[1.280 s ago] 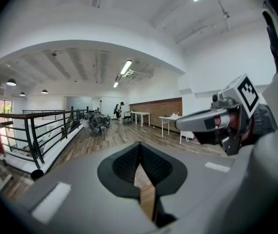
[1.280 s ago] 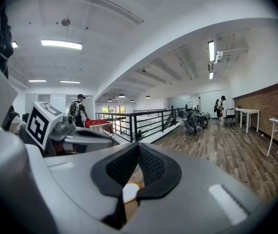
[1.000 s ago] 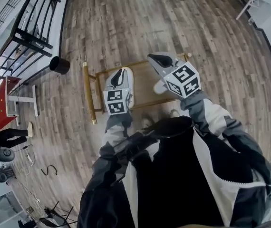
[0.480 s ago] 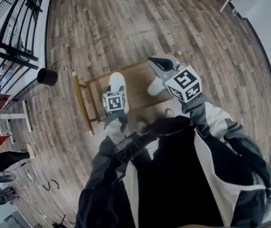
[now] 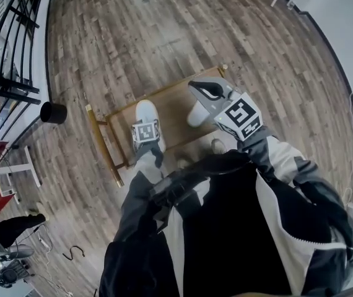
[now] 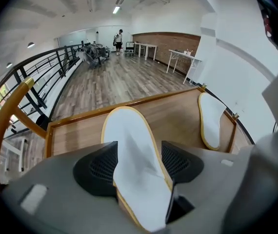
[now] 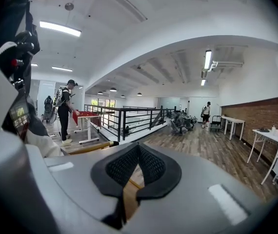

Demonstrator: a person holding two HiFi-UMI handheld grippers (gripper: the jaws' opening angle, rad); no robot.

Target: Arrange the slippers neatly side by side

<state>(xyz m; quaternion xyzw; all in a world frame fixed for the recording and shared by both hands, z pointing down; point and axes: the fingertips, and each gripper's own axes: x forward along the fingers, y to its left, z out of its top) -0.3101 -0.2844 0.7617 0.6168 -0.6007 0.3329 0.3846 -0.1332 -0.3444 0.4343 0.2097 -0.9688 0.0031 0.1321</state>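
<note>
Far out to the left of the left jaws, a golden-brown rail (image 6: 5,121) curves up past the end of the wooden tray (image 6: 80,130). Moving in, here is the left gripper (image 6: 139,164), tipped steeply down over that tray with its jaws spread wide, and they have just been opening. The first slipper (image 6: 124,126) lies right between them, its white face up with a tan rim. Its far end runs out ahead of the jaw tips onto the boards, and its near end sits back in the throat of the gripper. The ribbed pads (image 6: 102,165) stand one on each side of it with no squeeze on it, so it is let go and resting on the tray.

Ahead and to the right of those jaws lies the second slipper (image 6: 211,118), close along the tray's right end wall. Bare wood separates it from the first.

On the right, the right gripper (image 7: 138,155) is held up over that end of the tray, and in the head view the second slipper lies just beside its tips. Its jaws are clenched tight together, gripping nothing, and only a thin sliver of wood shows through the slit.
</note>
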